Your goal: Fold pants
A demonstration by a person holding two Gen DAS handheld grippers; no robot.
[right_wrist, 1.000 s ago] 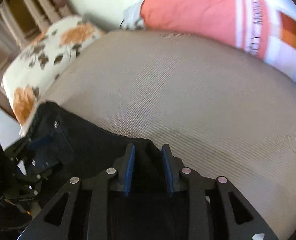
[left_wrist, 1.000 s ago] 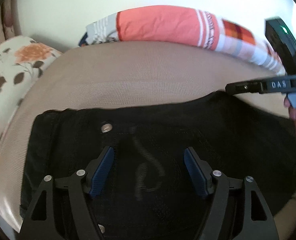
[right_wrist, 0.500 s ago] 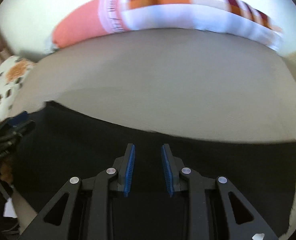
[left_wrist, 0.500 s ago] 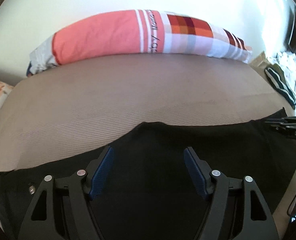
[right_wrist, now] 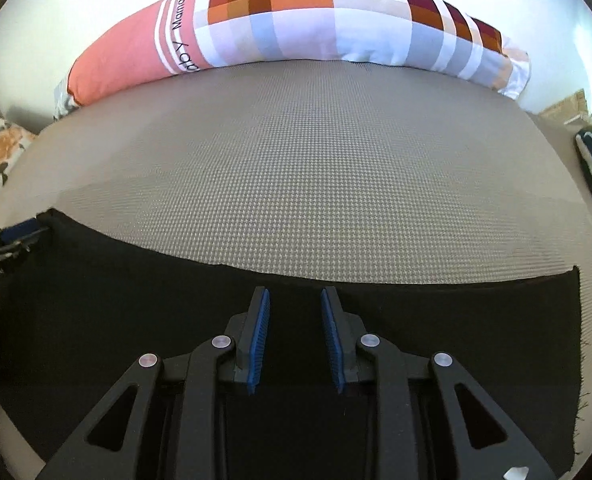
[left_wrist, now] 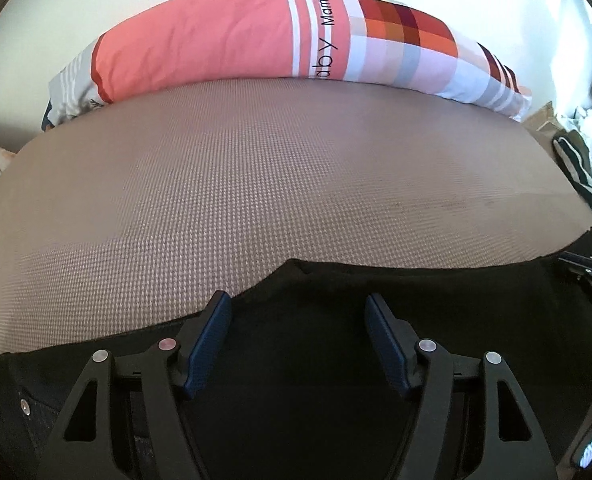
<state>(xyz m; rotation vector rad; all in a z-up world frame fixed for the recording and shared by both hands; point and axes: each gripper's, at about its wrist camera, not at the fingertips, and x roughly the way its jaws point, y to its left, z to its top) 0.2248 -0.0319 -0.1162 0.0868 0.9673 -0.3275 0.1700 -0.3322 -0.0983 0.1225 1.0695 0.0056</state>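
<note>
Now we hover both grippers over the black pants [left_wrist: 335,360] on the bed [left_wrist: 256,184]: left gripper [left_wrist: 297,312] spread wide, right gripper [right_wrist: 295,300] narrowly parted, neither pinching anything.

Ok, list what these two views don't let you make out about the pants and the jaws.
- Pants, left wrist view: the near part is hidden behind the left gripper and cut off by the bottom edge.
- Pants, right wrist view: folds and seams are lost in the uniform black.
- Right gripper: whether its narrowly parted jaws pinch any cloth cannot be told.
- Bolster lettering: partly unreadable, wrapping out of sight.
</note>
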